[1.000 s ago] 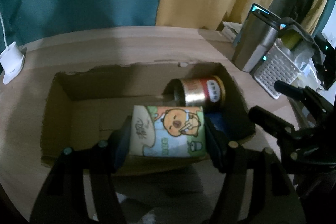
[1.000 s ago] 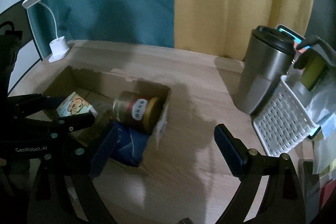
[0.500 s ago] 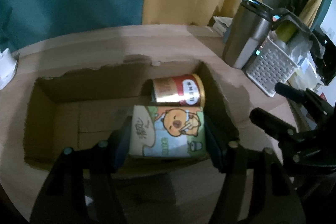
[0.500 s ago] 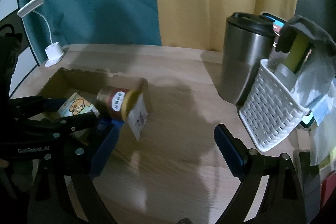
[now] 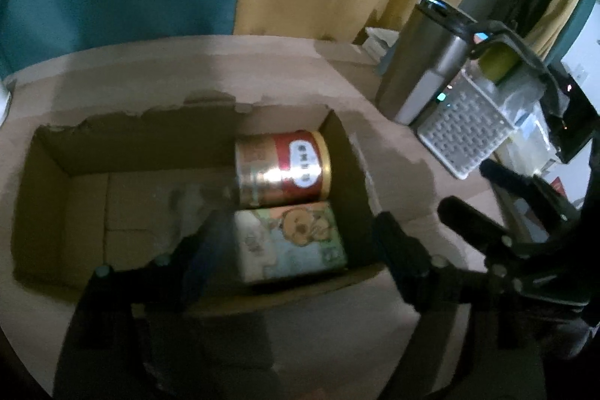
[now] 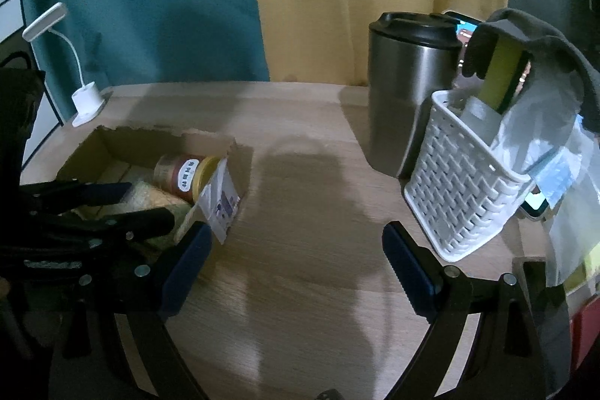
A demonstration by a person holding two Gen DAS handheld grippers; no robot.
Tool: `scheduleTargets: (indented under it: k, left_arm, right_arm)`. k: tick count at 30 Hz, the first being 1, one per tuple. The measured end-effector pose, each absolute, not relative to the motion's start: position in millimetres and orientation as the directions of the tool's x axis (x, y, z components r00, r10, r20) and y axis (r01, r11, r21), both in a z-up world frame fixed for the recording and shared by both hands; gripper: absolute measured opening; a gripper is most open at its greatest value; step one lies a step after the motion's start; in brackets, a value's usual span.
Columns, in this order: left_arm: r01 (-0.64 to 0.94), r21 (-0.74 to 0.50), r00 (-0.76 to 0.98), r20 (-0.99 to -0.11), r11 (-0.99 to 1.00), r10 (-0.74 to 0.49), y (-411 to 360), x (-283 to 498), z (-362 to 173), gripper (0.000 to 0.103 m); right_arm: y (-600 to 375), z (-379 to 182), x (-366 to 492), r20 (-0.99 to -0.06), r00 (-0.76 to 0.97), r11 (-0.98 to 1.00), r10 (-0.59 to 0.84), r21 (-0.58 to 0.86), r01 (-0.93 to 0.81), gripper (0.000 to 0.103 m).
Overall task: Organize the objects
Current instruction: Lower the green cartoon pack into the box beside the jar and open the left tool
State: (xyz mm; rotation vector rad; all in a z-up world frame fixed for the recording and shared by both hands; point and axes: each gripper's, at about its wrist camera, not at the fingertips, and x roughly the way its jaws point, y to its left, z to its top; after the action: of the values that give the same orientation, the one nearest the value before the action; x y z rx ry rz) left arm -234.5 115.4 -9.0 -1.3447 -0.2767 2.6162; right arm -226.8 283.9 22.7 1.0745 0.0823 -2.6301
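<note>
cartoon carton [image 5: 290,242] now released into box [image 5: 187,145]

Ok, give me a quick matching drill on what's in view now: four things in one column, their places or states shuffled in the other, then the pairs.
Things:
1. red and gold can
2. cartoon-print box
3. steel tumbler
4. right tongs

Places or states:
A. upright on the table, just behind the white basket
B. open over bare table, nothing between the pads
C. on its side in the cardboard box, against the far wall
D. in the cardboard box on the near side, between the open left tongs, which have just been opening

Pairs: 1-C, 2-D, 3-A, 4-B
</note>
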Motion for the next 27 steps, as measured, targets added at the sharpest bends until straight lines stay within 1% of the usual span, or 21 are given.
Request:
scheduleTargets:
  k: [15,27]
  left_arm:
    - [-0.073,-0.204,-0.637,-0.743,-0.976,0.203,80,-196,12,0.082]
    - [-0.046,-0.205,-0.662,-0.727,-0.978,0.183,42,-170,16,0.082]
  right_arm:
    - [259,38,-197,-0.67,-0.699,-0.954,-0.249,0.045,0.297,0.094]
    - [226,41,-179,-0.672,-0.694,-0.948,-0.259,0.04,0.316,0.094]
